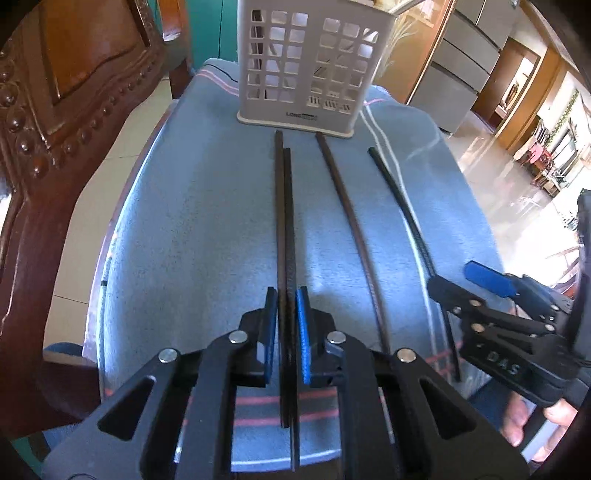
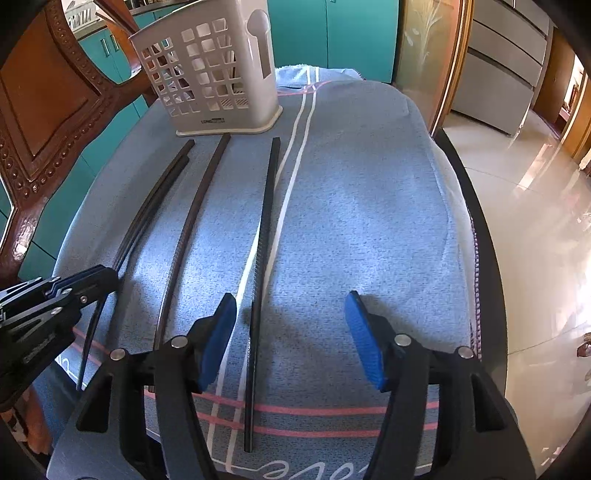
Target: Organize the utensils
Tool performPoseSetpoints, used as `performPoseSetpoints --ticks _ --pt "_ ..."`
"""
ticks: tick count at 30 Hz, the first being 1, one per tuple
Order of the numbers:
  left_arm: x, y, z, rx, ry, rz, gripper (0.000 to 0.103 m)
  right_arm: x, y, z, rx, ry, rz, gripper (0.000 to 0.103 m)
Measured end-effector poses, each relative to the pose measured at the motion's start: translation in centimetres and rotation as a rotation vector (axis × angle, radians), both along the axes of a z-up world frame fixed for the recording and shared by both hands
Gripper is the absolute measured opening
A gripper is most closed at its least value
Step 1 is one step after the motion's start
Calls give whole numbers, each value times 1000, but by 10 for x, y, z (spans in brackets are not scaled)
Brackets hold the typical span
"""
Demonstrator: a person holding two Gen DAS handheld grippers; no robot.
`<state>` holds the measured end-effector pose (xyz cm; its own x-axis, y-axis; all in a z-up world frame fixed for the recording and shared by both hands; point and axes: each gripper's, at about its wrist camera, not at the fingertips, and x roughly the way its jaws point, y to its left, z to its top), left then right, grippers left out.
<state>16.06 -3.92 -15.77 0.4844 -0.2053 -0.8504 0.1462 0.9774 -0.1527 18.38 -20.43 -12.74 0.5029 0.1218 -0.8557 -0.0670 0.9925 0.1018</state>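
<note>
Several dark chopsticks lie lengthwise on a blue towel (image 1: 207,229). My left gripper (image 1: 287,295) has its jaws close around a pair of chopsticks (image 1: 285,221); whether the pads touch them I cannot tell. Two more chopsticks lie to the right, one brown (image 1: 347,221) and one black (image 1: 402,206). A white slotted utensil holder (image 1: 310,62) stands upright at the towel's far end. My right gripper (image 2: 291,310) is open, and the black chopstick (image 2: 264,236) lies on the towel between its fingers, nearer the left one. The holder (image 2: 214,74) shows at the far left there.
A carved wooden chair (image 1: 55,122) stands close on the left. The towel covers a round table with a dark rim (image 2: 487,258). Glossy tiled floor (image 2: 535,221) lies to the right. Teal cabinets (image 2: 332,33) stand behind.
</note>
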Motion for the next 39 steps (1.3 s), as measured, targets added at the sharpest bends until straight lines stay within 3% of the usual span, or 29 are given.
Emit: performPoseSetpoints --ticks 5,13,19,22,26,28,33,36,39 --pt "0 7 7 8 -28 30 27 -3 0 0 0 -5 2 62" --pt "7 12 -10 76 15 51 29 -3 5 -1 -42 -17 4 63" --pt "6 10 -11 108 0 51 29 -3 5 0 -54 -20 9 63" --pt "5 9 -11 104 2 54 30 -3 4 0 -53 -21 8 63" --pt "3 10 -7 57 -1 49 41 -2 2 1 -55 -26 -3 63" --pt "2 8 -7 70 -9 39 41 -2 -1 1 -57 -35 -38 58" --pt "1 6 -9 78 -3 33 41 -2 -13 3 -37 -43 -85 12" --pt "3 5 -10 78 -3 35 41 -1 -22 3 9 -34 -96 10" --pt "4 4 -10 79 -12 34 41 -2 -18 4 -5 -38 -82 10"
